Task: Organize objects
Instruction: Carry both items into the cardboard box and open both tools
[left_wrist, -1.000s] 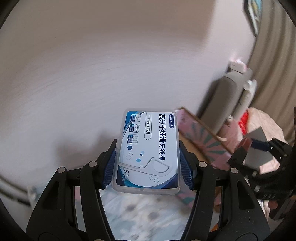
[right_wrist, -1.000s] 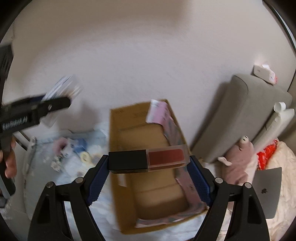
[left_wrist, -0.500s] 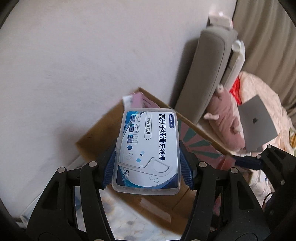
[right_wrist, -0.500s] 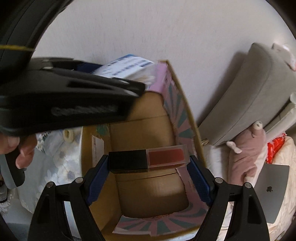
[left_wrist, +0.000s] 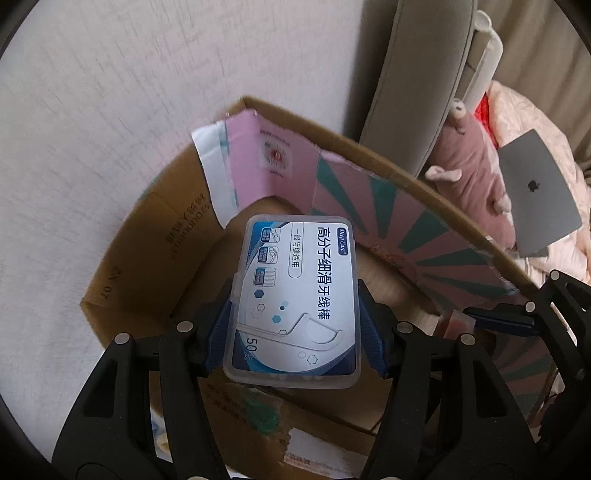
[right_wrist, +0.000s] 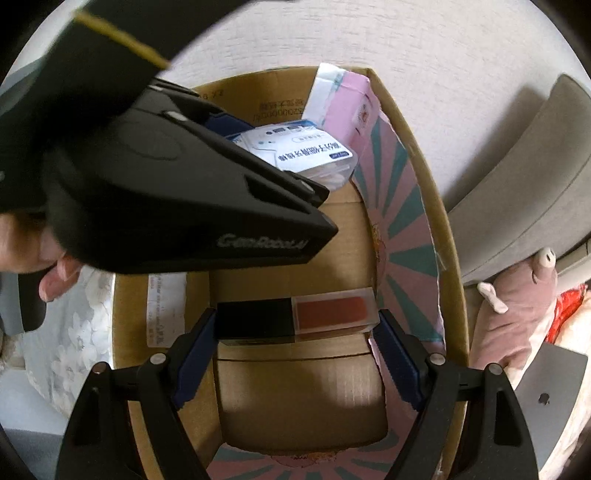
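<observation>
Left tool (left_wrist: 297, 325): jaws partly closed, blue pads pressed on the long sides of a clear floss-pick case (left_wrist: 295, 306). The case is held label-up, long axis running from lower centre to upper centre of the left wrist frame, far end pointed into the cardboard box (left_wrist: 147, 258).

Right tool (right_wrist: 295, 332): jaws set wide, clamped on the two ends of a lip-gloss tube (right_wrist: 295, 319). The tube is held crosswise, long axis left to right in the frame, black cap at left, red body at right, over the box interior.

Both items are held above the open box, whose pink and teal printed flap (right_wrist: 402, 236) is folded inward at right. A closed grey laptop (left_wrist: 535, 192) is seen at right edge, beside a pink plush toy (left_wrist: 469, 166).
</observation>
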